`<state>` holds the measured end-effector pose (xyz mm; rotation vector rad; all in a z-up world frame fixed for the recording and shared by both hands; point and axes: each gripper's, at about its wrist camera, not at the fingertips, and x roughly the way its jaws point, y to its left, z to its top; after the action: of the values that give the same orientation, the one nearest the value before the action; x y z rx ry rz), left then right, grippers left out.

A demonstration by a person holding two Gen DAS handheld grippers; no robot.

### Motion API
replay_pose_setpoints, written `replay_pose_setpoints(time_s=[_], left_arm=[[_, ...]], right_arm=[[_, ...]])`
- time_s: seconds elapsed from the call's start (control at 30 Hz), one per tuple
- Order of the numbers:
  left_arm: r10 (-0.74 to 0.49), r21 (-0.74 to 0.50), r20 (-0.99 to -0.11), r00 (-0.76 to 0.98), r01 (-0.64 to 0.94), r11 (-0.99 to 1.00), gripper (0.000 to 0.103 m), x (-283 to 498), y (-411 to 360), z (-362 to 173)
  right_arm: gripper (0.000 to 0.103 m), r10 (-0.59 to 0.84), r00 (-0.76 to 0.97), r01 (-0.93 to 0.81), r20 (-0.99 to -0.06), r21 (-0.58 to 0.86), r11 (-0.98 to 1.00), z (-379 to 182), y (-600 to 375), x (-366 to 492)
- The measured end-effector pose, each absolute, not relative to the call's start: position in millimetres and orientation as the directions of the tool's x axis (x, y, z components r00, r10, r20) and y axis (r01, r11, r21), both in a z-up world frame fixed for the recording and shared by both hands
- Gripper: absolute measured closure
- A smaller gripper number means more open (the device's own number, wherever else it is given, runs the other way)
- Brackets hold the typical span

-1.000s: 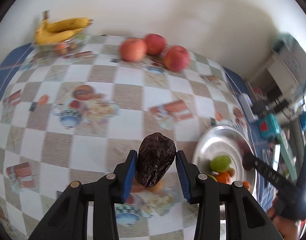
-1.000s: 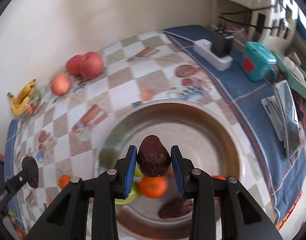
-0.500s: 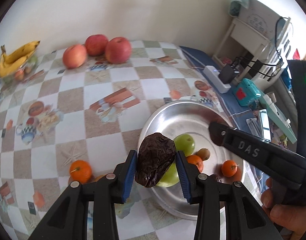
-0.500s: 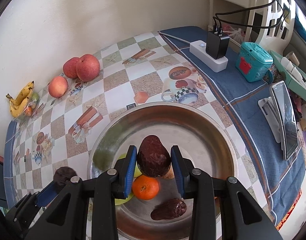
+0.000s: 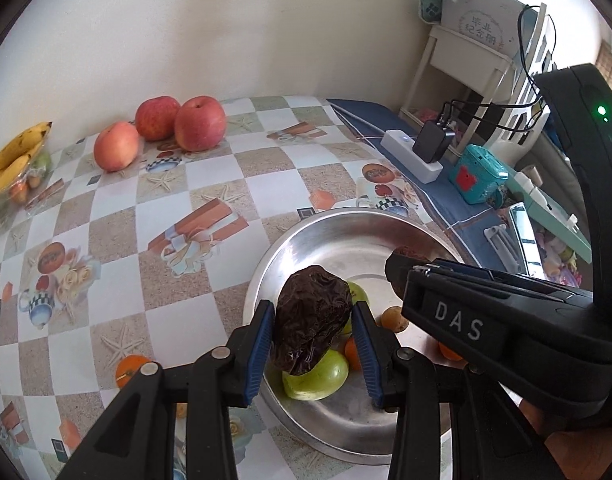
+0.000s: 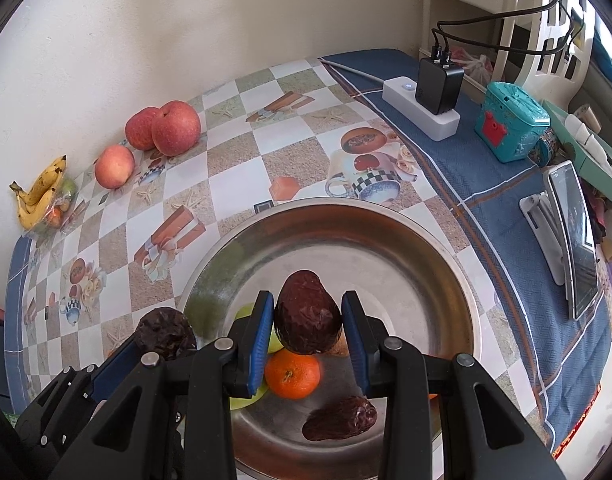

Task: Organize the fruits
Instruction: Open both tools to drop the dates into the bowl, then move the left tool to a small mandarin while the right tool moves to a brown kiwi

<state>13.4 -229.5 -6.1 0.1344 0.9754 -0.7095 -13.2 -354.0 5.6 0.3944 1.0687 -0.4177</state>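
Note:
My left gripper (image 5: 312, 342) is shut on a wrinkled dark date (image 5: 310, 324) and holds it above the near left part of the steel bowl (image 5: 338, 236). My right gripper (image 6: 308, 338) is shut on a second dark date (image 6: 308, 314) above the bowl (image 6: 426, 264). In the bowl lie a green fruit (image 5: 318, 376), a small orange (image 6: 292, 374), a small brown fruit (image 5: 394, 319) and another date (image 6: 340, 418). The right gripper's body (image 5: 506, 320) crosses the left wrist view; the left gripper's date (image 6: 164, 332) shows in the right wrist view.
Three red apples (image 5: 200, 122) and bananas (image 5: 14, 158) lie along the far wall. A loose orange (image 5: 128, 368) sits on the checkered cloth left of the bowl. A power strip with charger (image 6: 424, 110), a teal box (image 6: 512, 122) and a phone on a stand (image 6: 574, 236) lie to the right.
Both grippers have moved closer over the bowl, each holding its date. The left gripper swung right from the table's middle to the bowl's left rim.

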Motion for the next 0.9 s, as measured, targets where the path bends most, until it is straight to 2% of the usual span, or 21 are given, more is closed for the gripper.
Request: replay_pose_setpoints(time_s=[0.07, 0.17, 0.27, 0.37, 0.63, 0.77, 0.9], left_arm=[[-0.488, -0.203, -0.799, 0.350, 0.607, 0.768, 0.059, 14.0, -229.9, -7.2], [-0.487, -0.210, -0.801, 0.348, 0.598, 0.773, 0.046, 15.3, -228.0, -8.4], [-0.482, -0.211, -0.804, 0.348, 0.591, 0.779, 0.045, 16.3, -225.2, -9.3], [-0.476, -0.215, -0.807, 0.349, 0.577, 0.788, 0.045, 18.4, -220.9, -10.0], [-0.438, -0.241, -0.832, 0.342, 0.489, 0.838, 0.035, 34.4, -198.5, -13.5], [-0.352, -0.181, -0.848, 0.397, 0.408, 0.895, 0.035, 44.0, -178.5, -11.6], [-0.308, -0.210, -0.866, 0.395, 0.273, 0.939, 0.035, 60.4, -143.7, -13.8]], right_arm=[[0.066, -0.142, 0.414, 0.508, -0.899, 0.099, 0.856, 4.6, -353.7, -12.7], [0.065, -0.148, 0.411, 0.507, -0.900, 0.090, 0.857, 3.4, -353.2, -12.1], [0.059, -0.152, 0.409, 0.507, -0.900, 0.086, 0.858, 3.2, -352.5, -11.8], [0.059, -0.149, 0.407, 0.503, -0.901, 0.086, 0.860, 2.8, -351.8, -11.3], [0.059, -0.140, 0.393, 0.487, -0.909, 0.076, 0.870, -0.3, -346.2, -9.8], [0.058, -0.128, 0.397, 0.477, -0.909, 0.086, 0.875, -0.1, -342.0, -8.8], [0.059, -0.133, 0.388, 0.468, -0.912, 0.071, 0.881, -0.9, -337.2, -7.0]])
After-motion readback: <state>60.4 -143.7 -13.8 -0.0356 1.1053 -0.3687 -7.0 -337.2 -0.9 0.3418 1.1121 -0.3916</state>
